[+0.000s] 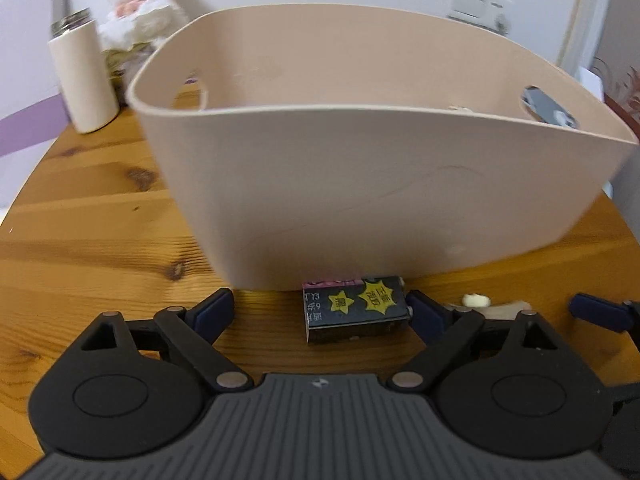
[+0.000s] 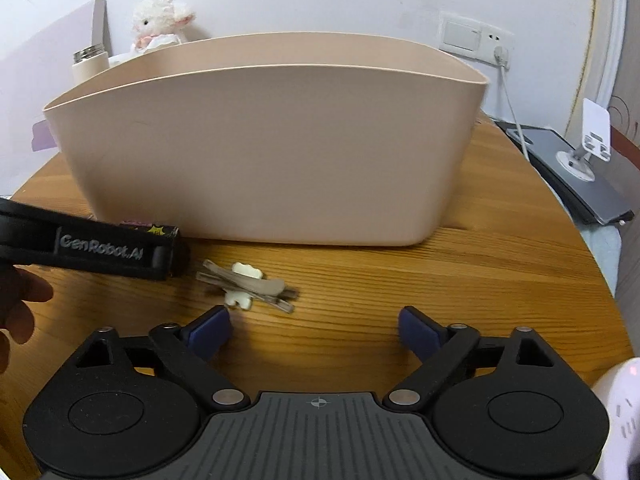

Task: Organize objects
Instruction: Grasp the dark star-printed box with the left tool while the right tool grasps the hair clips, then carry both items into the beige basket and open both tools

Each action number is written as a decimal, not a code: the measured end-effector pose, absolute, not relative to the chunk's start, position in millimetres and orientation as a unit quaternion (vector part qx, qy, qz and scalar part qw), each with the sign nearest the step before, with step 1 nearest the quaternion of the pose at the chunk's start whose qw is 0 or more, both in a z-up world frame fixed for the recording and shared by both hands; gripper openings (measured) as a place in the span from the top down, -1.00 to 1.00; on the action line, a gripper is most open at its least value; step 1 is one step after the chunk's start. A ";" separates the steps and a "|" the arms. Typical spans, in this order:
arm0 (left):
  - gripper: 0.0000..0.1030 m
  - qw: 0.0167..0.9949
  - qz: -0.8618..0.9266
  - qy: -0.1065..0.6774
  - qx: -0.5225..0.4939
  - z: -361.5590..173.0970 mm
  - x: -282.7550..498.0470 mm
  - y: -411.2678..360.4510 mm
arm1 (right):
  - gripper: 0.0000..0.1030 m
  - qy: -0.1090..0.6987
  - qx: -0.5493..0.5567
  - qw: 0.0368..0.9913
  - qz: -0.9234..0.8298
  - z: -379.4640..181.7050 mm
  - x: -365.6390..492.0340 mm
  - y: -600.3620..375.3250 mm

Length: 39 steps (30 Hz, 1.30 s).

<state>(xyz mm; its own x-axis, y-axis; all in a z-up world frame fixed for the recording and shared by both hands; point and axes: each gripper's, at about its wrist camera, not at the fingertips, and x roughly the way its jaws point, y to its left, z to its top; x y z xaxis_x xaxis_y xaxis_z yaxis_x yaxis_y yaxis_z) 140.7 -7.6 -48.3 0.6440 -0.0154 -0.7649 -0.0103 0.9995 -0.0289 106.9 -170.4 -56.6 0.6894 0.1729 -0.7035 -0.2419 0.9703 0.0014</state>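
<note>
With both grippers spread wide and empty, left gripper point(image 1: 320, 310) straddles box point(image 1: 356, 308); next: clamp, lift into bin point(image 1: 360, 184).

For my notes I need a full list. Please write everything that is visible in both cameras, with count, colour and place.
basket: 1, beige, centre of table
table: 1, brown wood, under everything
small box: 1, black with yellow stars, in front of basket
hair clip: 1, cream and grey, on table right of box
flask: 1, cream, back left
plush toy: 1, white, behind basket
phone stand: 1, white, far right
left claw: 1, black with blue pads, open around box
right claw: 1, same colours, open, near clip
</note>
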 end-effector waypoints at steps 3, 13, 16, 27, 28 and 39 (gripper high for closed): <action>-0.82 0.908 0.002 0.419 -0.008 -50.0 142.7 -3.3 | -0.92 0.372 -0.044 0.920 0.118 -58.4 108.7 -162.3; -0.80 0.908 0.011 0.418 -0.002 -51.3 140.5 13.5 | -0.66 0.348 -0.035 0.930 0.114 -61.7 112.4 -150.2; -0.70 0.909 0.013 0.417 -0.001 -50.0 138.2 15.4 | -0.38 0.343 -0.034 0.932 0.112 -59.4 113.3 -150.8; 0.00 0.906 -0.030 0.421 0.025 -41.3 124.6 1.2 | 0.09 0.337 -0.038 0.934 0.111 -54.9 97.0 -154.9; 0.00 0.905 -0.033 0.423 0.023 -41.2 123.6 1.2 | 0.09 0.338 -0.037 0.934 0.110 -54.5 95.0 -156.3; 0.00 0.912 -0.056 0.406 0.023 -18.7 97.6 2.8 | 0.10 0.317 -0.027 0.943 0.097 -33.8 69.4 -175.8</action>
<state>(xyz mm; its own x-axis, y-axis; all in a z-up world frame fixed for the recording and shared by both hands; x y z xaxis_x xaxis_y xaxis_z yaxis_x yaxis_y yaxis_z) 97.6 2.8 -18.7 0.6644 -0.0830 -0.7428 0.1198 0.9928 -0.0038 69.4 -175.8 -33.8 0.7805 0.1662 -0.6027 -0.2010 0.9795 0.0099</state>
